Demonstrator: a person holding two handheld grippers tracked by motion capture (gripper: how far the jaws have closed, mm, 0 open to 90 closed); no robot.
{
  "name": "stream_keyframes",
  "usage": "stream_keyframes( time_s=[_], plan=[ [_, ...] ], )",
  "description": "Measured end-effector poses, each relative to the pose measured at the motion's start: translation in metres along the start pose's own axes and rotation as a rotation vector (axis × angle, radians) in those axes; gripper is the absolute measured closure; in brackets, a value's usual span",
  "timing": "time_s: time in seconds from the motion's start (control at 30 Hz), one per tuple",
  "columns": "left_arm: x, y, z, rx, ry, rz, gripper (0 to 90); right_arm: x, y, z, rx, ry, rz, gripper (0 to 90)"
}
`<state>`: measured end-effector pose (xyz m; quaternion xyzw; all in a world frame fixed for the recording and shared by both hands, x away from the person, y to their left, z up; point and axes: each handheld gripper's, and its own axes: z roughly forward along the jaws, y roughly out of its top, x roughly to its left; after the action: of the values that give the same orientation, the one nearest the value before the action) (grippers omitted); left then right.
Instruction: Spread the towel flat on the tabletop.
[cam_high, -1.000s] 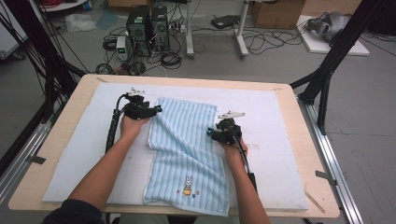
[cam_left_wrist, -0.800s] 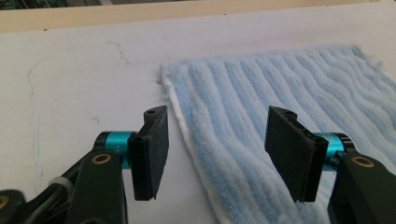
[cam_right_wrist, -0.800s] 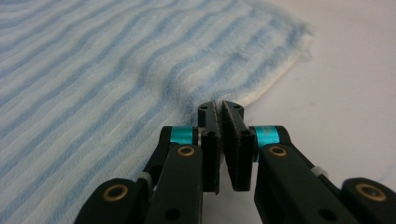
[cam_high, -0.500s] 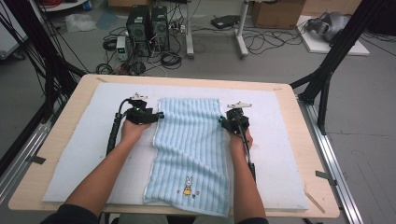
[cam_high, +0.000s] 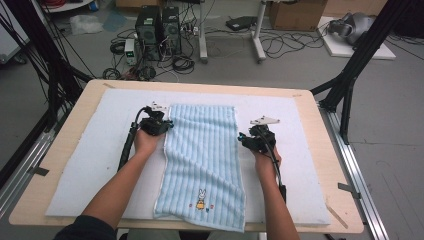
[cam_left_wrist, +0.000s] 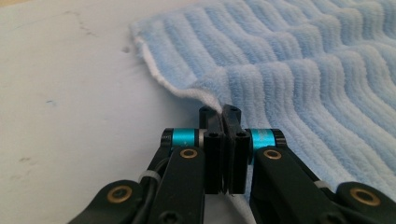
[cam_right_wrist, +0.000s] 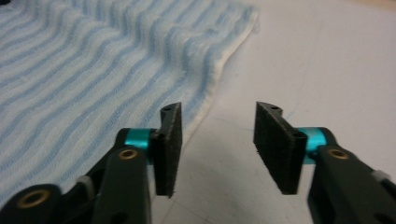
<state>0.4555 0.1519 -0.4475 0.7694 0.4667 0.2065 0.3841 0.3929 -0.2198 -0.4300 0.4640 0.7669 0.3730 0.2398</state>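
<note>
White padding covers the worktop (cam_high: 305, 125), a blue striped towel (cam_high: 202, 150) spread on it. Left tongs (cam_left_wrist: 223, 116), at its 9 o'clock edge, have just clamped its hem; right tongs (cam_right_wrist: 217, 135), at 3 o'clock, have just been opening and hold nothing.

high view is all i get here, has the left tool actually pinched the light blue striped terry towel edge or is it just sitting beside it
Observer: Pinched. In the left gripper view the left tool has its jaws shut on the white-hemmed edge of the light blue striped terry towel, which lifts into a small fold there; the jaws have just closed.
Operator: and the right tool, anything in it
Observer: Nothing. In the right gripper view the right tool stands open, with bare white table mat between its pads.
Operator: how is it placed to the hem
Observer: Its left pad sits at the towel's white hem; the other pad is over the mat.
</note>
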Motion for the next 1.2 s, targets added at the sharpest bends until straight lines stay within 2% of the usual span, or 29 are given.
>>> stream_keyframes(
  time_s=[0.07, 0.13, 0.23, 0.27, 0.4, 0.47, 0.53, 0.6, 0.67, 0.77, 0.83, 0.87, 0.9, 0.97, 1.0, 1.1, 1.13, 1.2],
  plan=[
    [0.006, -0.001, -0.001, -0.005, 0.017, -0.013, 87.8, 0.002, -0.003, -0.006, -0.034, 0.026, 0.012, 57.5],
    [0.011, -0.001, -0.003, -0.018, 0.021, -0.036, 87.2, 0.005, -0.007, -0.006, -0.026, 0.053, 0.01, 57.5],
    [0.015, -0.002, -0.004, -0.021, 0.023, -0.042, 83.0, 0.017, -0.014, -0.004, -0.019, 0.094, -0.003, 56.5],
    [0.016, -0.003, -0.004, -0.021, 0.015, -0.042, 83.5, 0.023, -0.015, -0.001, -0.011, 0.118, -0.012, 56.0],
    [0.016, -0.004, -0.003, -0.018, 0.005, -0.031, 87.5, 0.038, -0.015, 0.011, 0.041, 0.163, -0.066, 56.6],
    [0.015, -0.004, -0.001, -0.025, 0.004, -0.04, 87.5, 0.041, -0.014, 0.013, 0.042, 0.14, -0.086, 60.3],
    [0.016, -0.004, -0.001, -0.026, 0.001, -0.046, 87.6, 0.039, -0.012, 0.015, 0.046, 0.118, -0.079, 71.8],
    [0.017, -0.004, -0.001, -0.032, 0.004, -0.049, 87.8, 0.037, -0.012, 0.017, 0.043, 0.118, -0.072, 83.0],
    [0.018, -0.004, -0.001, -0.04, 0.01, -0.052, 87.9, 0.036, -0.01, 0.018, 0.042, 0.095, -0.075, 85.7],
    [0.019, -0.003, 0.0, -0.053, 0.015, -0.057, 87.9, 0.032, -0.009, 0.021, 0.031, 0.007, -0.069, 86.1],
    [0.018, -0.003, 0.0, -0.052, 0.017, -0.044, 87.7, 0.028, -0.008, 0.022, 0.028, -0.023, -0.04, 85.5],
    [0.018, -0.003, -0.001, -0.055, 0.026, -0.053, 85.0, 0.027, -0.008, 0.023, 0.031, -0.024, -0.036, 83.4],
    [0.018, -0.003, -0.001, -0.055, 0.028, -0.062, 73.4, 0.028, -0.008, 0.022, 0.032, -0.026, -0.028, 80.2],
    [0.022, -0.005, -0.003, -0.05, -0.001, -0.122, 58.7, 0.026, -0.008, 0.02, 0.03, -0.02, -0.025, 71.9],
    [0.024, -0.005, -0.004, -0.037, -0.019, -0.131, 53.6, 0.025, -0.008, 0.018, 0.029, -0.013, -0.015, 69.6],
    [0.024, -0.008, -0.011, -0.026, -0.059, -0.117, 47.8, 0.023, -0.011, 0.009, -0.002, 0.005, -0.008, 61.8],
    [0.022, -0.01, -0.014, -0.053, -0.06, -0.112, 47.4, 0.022, -0.012, 0.006, -0.004, 0.01, -0.004, 58.4],
    [0.022, -0.014, -0.022, -0.066, -0.062, -0.109, 47.3, 0.022, -0.015, 0.0, -0.003, 0.019, -0.004, 54.4]
  ],
)
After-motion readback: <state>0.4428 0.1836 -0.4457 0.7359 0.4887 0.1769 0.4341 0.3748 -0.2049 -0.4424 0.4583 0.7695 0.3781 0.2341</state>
